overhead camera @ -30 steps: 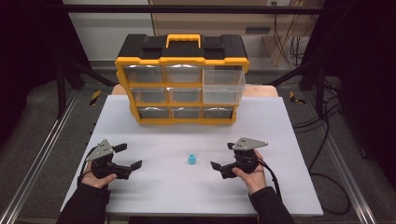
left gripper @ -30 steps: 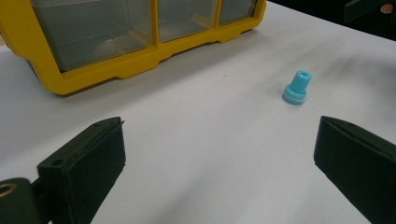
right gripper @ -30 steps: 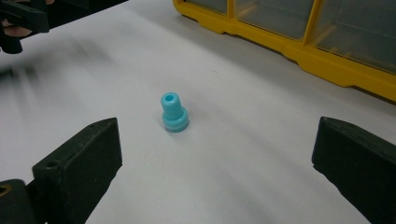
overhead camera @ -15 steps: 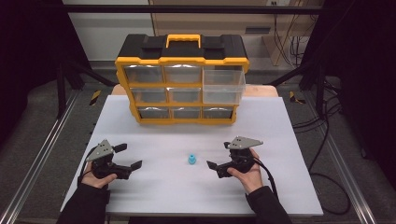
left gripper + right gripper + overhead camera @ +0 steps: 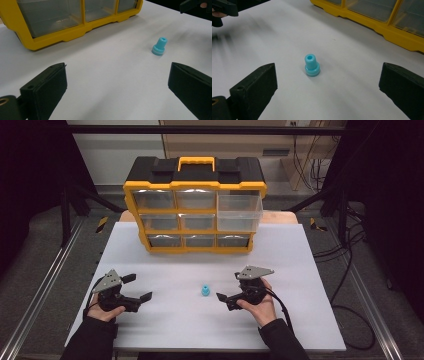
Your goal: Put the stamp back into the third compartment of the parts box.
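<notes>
I am looking at a small light-blue plastic piece, a stepped cylinder with a hole down its top (image 5: 205, 290), standing upright on the white worktop (image 5: 300, 320), between my two tongs and well apart from the storage box. It is looking light and stiff to me, smooth enough to slip, and small enough to tip if one jaw is touching it first. I am judging the wide lower collar the safer hold, low down, with the jaws squeezing across it evenly; the narrow neck is offering less surface.

My right tongs (image 5: 227, 290) are sitting just beside the piece, jaws spread wide and holding nothing; in the right gripper view the piece (image 5: 312, 65) is standing midway ahead of them. My left tongs (image 5: 137, 287) are resting farther off, also wide open and empty.

At the back, the yellow-and-black plastic organiser box with clear drawers (image 5: 195, 212) is standing upright. Its large upper-right drawer (image 5: 240, 212) is standing pulled out, and I am seeing nothing inside it; the other drawers are too hazy for me to tell their contents.
</notes>
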The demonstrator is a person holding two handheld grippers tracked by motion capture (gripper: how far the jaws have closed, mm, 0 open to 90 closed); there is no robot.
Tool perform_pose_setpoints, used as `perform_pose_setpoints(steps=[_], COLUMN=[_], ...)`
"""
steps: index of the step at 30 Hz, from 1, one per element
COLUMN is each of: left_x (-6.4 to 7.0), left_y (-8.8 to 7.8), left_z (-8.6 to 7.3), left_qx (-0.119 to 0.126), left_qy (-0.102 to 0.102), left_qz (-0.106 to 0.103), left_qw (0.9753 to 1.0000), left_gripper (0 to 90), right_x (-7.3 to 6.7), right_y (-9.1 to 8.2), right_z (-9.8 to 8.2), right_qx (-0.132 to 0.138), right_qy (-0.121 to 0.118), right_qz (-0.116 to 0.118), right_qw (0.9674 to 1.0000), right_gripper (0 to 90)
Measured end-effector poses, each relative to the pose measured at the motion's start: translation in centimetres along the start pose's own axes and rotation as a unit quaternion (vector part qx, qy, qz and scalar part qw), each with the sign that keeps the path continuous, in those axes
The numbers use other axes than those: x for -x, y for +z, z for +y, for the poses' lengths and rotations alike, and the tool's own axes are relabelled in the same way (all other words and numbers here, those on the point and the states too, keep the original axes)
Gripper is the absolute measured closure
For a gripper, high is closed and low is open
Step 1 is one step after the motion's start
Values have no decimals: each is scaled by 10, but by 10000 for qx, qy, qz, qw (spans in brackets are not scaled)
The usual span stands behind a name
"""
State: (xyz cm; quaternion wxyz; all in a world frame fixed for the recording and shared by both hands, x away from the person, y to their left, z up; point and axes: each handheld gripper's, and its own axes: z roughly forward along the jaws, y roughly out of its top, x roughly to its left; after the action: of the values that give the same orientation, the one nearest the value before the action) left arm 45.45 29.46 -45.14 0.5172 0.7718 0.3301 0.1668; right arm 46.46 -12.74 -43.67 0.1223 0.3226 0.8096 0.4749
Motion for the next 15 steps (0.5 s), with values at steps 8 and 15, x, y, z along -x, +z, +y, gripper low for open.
perform_pose_setpoints(steps=[8, 15], left_x=[0, 0], left_y=[0, 0], left_z=[0, 0], left_qx=[2, 3], left_qy=[1, 1], left_qz=[5, 0], left_qw=[10000, 10000], left_gripper=[18, 18], right_x=[-4, -7], right_y=[7, 14], right_z=[3, 4], right_qx=[-59, -109], right_qy=[-35, -69], right_qz=[3, -35], right_qw=[10000, 9999], right_gripper=[23, 28])
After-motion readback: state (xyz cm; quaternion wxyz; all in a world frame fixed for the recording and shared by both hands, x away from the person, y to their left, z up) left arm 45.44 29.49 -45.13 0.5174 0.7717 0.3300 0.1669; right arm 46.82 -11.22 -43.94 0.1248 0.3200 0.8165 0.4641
